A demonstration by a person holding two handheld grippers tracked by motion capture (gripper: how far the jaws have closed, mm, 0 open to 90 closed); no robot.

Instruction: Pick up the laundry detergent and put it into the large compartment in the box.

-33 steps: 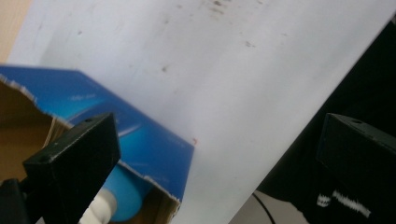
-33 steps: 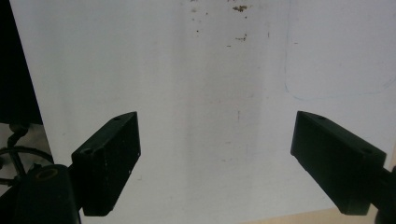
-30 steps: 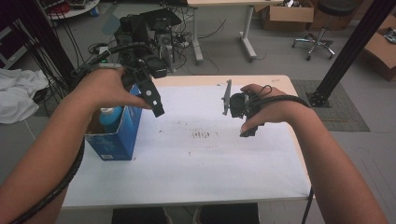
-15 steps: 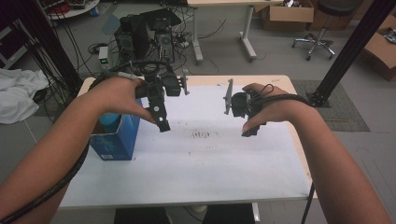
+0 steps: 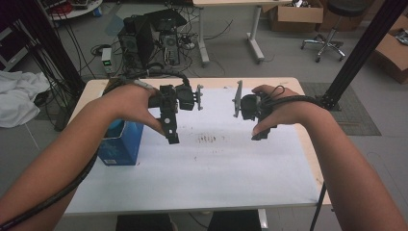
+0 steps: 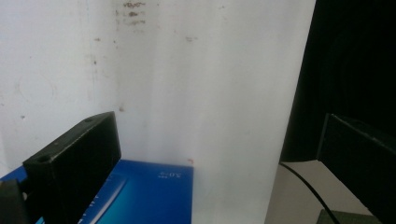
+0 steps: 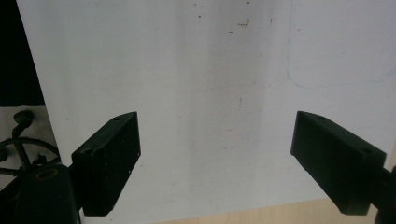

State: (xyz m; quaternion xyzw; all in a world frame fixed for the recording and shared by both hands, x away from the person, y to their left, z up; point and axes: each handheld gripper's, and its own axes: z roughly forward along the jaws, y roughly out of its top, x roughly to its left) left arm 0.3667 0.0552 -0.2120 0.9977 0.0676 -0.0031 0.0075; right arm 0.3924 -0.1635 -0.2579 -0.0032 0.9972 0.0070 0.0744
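Observation:
Both hands hold black two-jaw grippers above a table covered with a white sheet (image 5: pixel 207 178). My left gripper (image 5: pixel 172 135) hangs over the sheet's left-middle, jaws pointing down, just right of a blue box (image 5: pixel 118 144). In the left gripper view the left gripper (image 6: pixel 219 154) stands wide open with nothing between its jaws, and the blue box (image 6: pixel 149 196) lies low in the picture. My right gripper (image 5: pixel 260 132) hovers over the sheet's right-middle. In the right gripper view the right gripper (image 7: pixel 217 149) is open too, over bare white sheet (image 7: pixel 210 70).
Dark smudges (image 5: pixel 207 139) mark the sheet between the two grippers. A black slanted post (image 5: pixel 358 53) rises past the table's far right corner. Computer gear and cables (image 5: pixel 149 36) stand on the floor behind, with a white cloth (image 5: pixel 19 98) at the left.
My left gripper has moved right, from over the blue box to over the sheet beside it. The right gripper has hardly moved.

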